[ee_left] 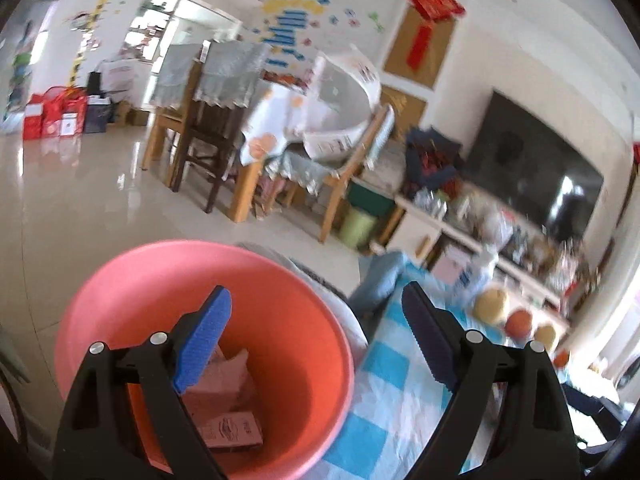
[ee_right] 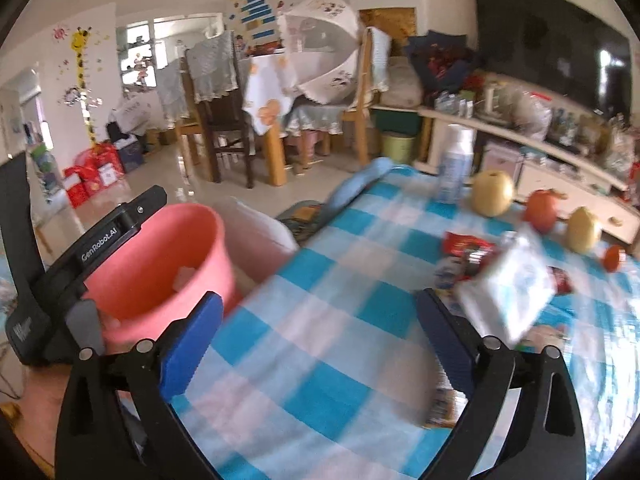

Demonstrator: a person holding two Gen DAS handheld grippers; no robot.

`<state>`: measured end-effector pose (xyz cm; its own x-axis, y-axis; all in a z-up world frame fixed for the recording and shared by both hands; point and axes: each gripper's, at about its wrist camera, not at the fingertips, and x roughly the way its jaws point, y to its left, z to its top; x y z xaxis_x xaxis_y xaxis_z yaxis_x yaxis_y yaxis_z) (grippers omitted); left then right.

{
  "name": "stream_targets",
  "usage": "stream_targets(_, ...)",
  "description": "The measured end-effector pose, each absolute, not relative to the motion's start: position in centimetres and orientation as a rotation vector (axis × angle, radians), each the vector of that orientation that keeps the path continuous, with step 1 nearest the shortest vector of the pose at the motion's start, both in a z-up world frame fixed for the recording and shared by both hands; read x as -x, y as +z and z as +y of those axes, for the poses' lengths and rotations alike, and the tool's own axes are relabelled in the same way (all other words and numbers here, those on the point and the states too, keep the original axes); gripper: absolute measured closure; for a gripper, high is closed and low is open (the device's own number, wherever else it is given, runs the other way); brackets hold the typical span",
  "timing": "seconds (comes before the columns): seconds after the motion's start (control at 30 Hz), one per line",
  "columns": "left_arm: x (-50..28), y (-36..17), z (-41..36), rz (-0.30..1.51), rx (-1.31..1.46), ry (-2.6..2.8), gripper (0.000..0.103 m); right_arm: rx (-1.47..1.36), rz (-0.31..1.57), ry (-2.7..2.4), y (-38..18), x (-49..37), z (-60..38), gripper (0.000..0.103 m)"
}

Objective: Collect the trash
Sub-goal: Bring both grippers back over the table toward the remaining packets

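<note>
Checked tablecloth (ee_right: pixel 320 320), fruit (ee_right: pixel 492 192) (blurred), pink bucket (ee_left: pixel 168 280)

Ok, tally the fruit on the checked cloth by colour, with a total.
Yellow: 2, the large round fruit and the smaller yellow fruit
Orange-red: 2, the round red-orange fruit and the small orange fruit
Total: 4

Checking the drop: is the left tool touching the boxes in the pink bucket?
Apart. The left wrist view shows the left tool open and empty, above the boxes lying inside the pink bucket.
</note>
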<state>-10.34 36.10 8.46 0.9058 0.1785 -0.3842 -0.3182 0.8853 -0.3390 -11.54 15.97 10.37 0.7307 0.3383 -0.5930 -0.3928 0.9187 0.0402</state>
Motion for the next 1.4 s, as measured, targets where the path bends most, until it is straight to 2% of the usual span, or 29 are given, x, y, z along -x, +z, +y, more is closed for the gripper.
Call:
stream_targets(0.2, 8.7, 8.2, 32.3, 0.464, 0.314, 0.186, 0.016, 0.105, 0.612, 0.291, 10.8, 12.1, 12.4, 0.005)
stream_targets(0.7, 8.0, 8.6, 24.7, 0.491, 0.225, 0.036, 0.016, 0.077, 0.547, 0.132, 11.8, 14.1, 4.4, 0.005)
stream_targets(1.4, 6.1, 7.0, 17.6, 0.617, 0.146, -0.092, 0.016, 0.060, 0.599, 0.040, 9.1, 12.6, -1.7, 0.005)
